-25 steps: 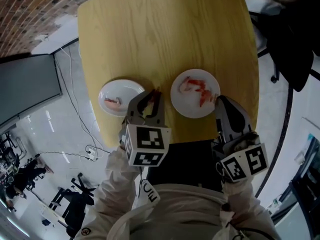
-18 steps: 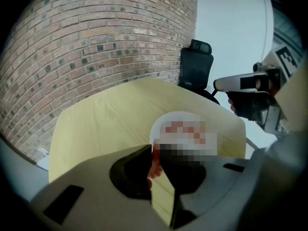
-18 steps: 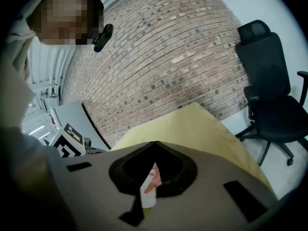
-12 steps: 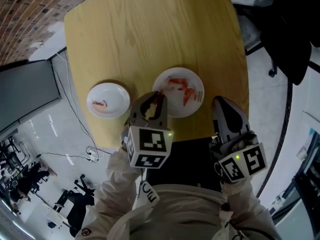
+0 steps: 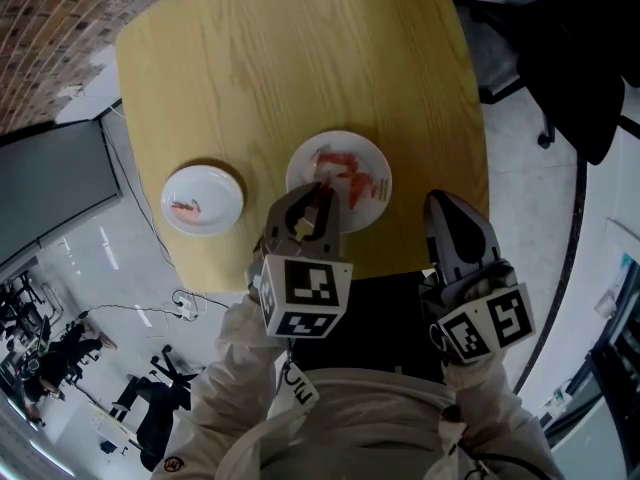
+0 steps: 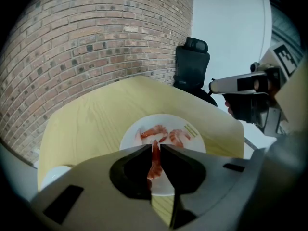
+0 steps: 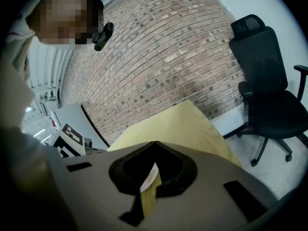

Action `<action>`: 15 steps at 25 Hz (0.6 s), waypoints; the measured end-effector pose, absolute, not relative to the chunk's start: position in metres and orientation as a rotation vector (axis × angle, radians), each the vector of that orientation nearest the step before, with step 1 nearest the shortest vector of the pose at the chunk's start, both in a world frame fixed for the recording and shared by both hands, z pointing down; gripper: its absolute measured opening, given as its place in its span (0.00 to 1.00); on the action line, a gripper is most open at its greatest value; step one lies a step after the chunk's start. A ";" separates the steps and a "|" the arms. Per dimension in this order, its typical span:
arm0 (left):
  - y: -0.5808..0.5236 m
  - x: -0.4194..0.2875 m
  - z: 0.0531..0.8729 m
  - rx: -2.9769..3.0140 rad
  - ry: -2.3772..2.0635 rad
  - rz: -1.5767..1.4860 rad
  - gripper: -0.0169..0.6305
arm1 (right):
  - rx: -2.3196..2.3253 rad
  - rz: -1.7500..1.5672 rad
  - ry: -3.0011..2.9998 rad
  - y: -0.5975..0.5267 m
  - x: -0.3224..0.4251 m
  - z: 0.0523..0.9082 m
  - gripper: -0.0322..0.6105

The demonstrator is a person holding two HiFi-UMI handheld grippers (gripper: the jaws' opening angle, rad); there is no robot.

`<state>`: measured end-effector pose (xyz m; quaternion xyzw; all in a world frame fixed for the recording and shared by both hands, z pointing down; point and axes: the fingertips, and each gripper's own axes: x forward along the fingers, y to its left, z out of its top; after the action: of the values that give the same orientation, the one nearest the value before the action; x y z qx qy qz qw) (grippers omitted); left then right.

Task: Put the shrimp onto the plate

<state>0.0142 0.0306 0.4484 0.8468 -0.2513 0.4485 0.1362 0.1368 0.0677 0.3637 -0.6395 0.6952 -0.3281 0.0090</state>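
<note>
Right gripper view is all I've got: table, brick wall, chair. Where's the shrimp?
Observer: The left gripper is shut on a shrimp. Its own view shows it pinched between the jaws.
Operator: Over the plate?
Observer: Yes. In the head view its jaws sit over the near side of the big plate, which already holds other shrimp.
Operator: Any left elsewhere?
Observer: A single shrimp lies on the small plate, left of the big one.
</note>
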 end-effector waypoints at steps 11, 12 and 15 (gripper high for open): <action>0.034 0.017 0.455 2.429 -0.774 1.305 0.12 | -1.966 -1.036 2.196 0.071 0.145 0.367 0.09; 0.033 0.018 0.455 2.430 -0.781 1.298 0.12 | -1.964 -1.037 2.198 0.071 0.146 0.367 0.09; 0.033 0.017 0.456 2.426 -0.796 1.317 0.12 | -1.954 -1.048 2.199 0.071 0.147 0.369 0.09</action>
<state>0.0168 0.0331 0.4565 0.8369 -0.2745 0.4541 0.1340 0.1468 0.0708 0.3693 -0.6257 0.7041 -0.3355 0.0096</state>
